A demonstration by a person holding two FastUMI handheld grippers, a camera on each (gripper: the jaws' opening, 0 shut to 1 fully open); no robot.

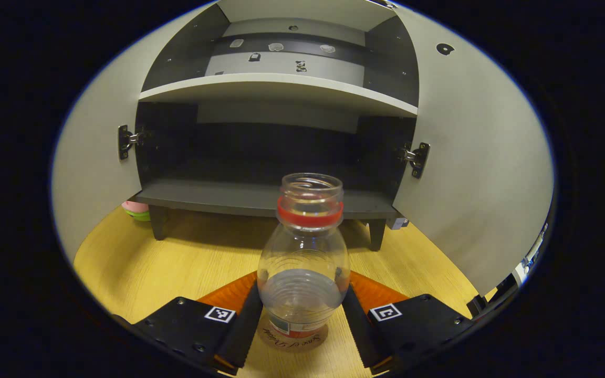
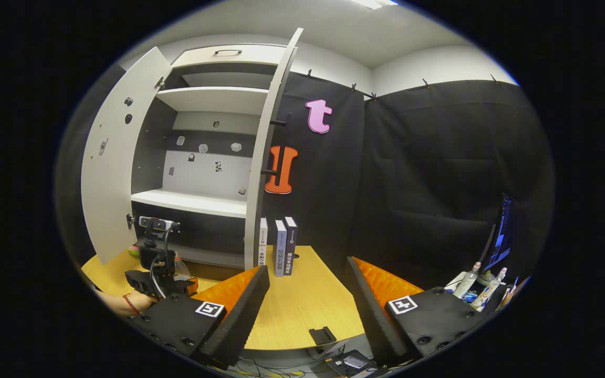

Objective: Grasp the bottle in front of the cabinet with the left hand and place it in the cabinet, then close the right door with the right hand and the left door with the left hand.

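Note:
A clear, uncapped bottle [image 1: 302, 262] with a red neck ring stands on a round coaster on the wooden table [image 1: 176, 262], in front of the open cabinet [image 1: 276, 84]. My left gripper [image 1: 302, 304] is open, its fingers close against the bottle's two sides at its lower half. Both cabinet doors, left [image 1: 92, 157] and right [image 1: 470, 157], stand wide open, and the dark lower compartment [image 1: 260, 152] lies straight behind the bottle. In the right gripper view, a hand holds the left gripper [image 2: 158, 273] by the bottle [image 2: 181, 268]. My right gripper [image 2: 308, 273] hangs open over the table with nothing between its fingers.
Three books [image 2: 276, 247] stand upright on the table beside the right door's edge [image 2: 266, 147]. A pink and green object [image 1: 135, 210] lies beneath the left door. A monitor [image 2: 499, 236] and small bottles [image 2: 470, 278] sit at the far right.

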